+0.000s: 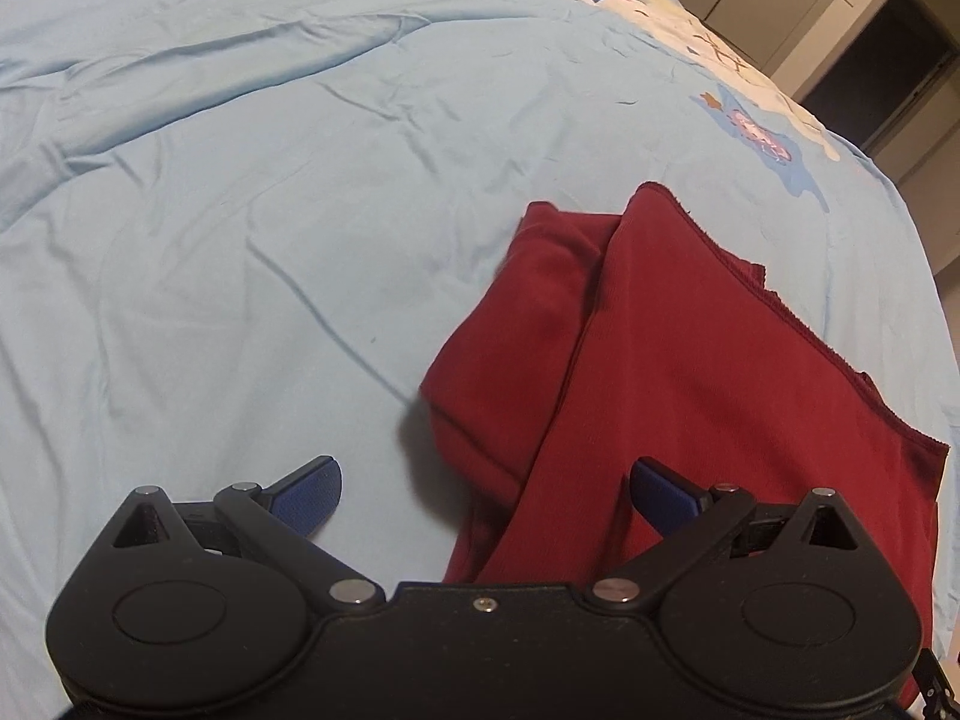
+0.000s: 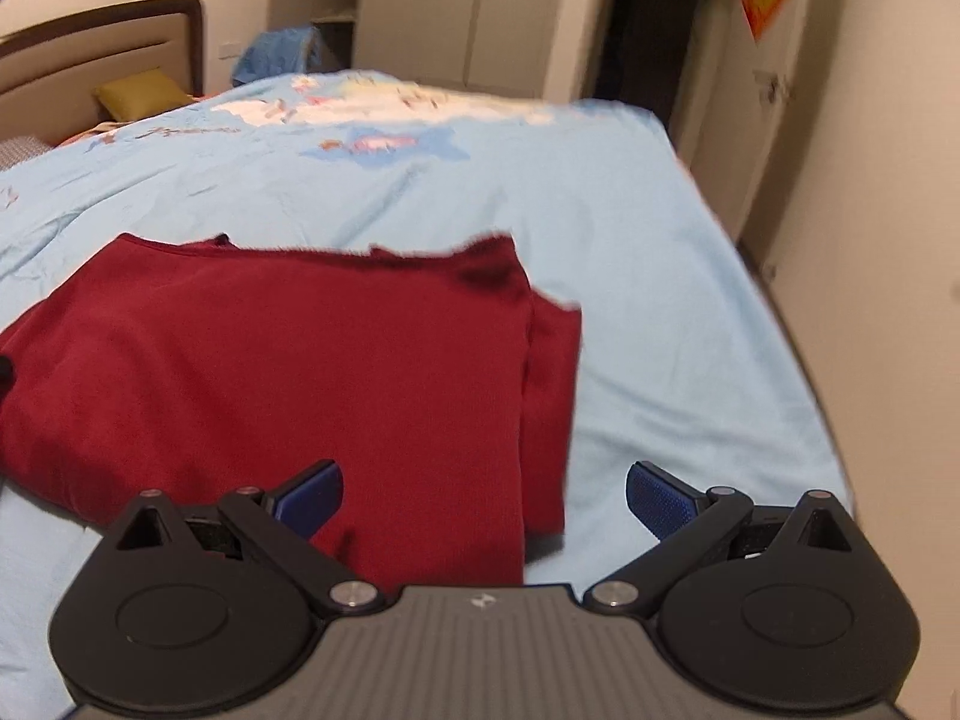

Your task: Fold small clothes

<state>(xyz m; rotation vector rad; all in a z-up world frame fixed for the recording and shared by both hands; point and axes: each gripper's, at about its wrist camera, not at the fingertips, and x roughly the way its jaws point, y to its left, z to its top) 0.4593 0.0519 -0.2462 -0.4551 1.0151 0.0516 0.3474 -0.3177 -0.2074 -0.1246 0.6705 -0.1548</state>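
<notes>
A dark red garment (image 1: pixel 678 360) lies folded on the light blue bedsheet (image 1: pixel 240 240), one layer lapped over another along a diagonal crease. My left gripper (image 1: pixel 486 495) hovers open over its near left corner, with nothing between the blue pads (image 1: pixel 312 495). In the right wrist view the same red garment (image 2: pixel 300 372) spreads flat, a narrow folded strip showing along its right side. My right gripper (image 2: pixel 483 498) is open above the garment's near right edge, its left pad (image 2: pixel 309 495) over the cloth and its right pad (image 2: pixel 657 498) over the sheet.
The bedsheet (image 2: pixel 660 300) carries a cartoon print toward the far end. A headboard (image 2: pixel 102 54) and a yellow pillow (image 2: pixel 141 93) sit at the back left. Wardrobe doors (image 2: pixel 456 6) and a dark doorway (image 2: pixel 654 30) stand beyond the bed's right edge.
</notes>
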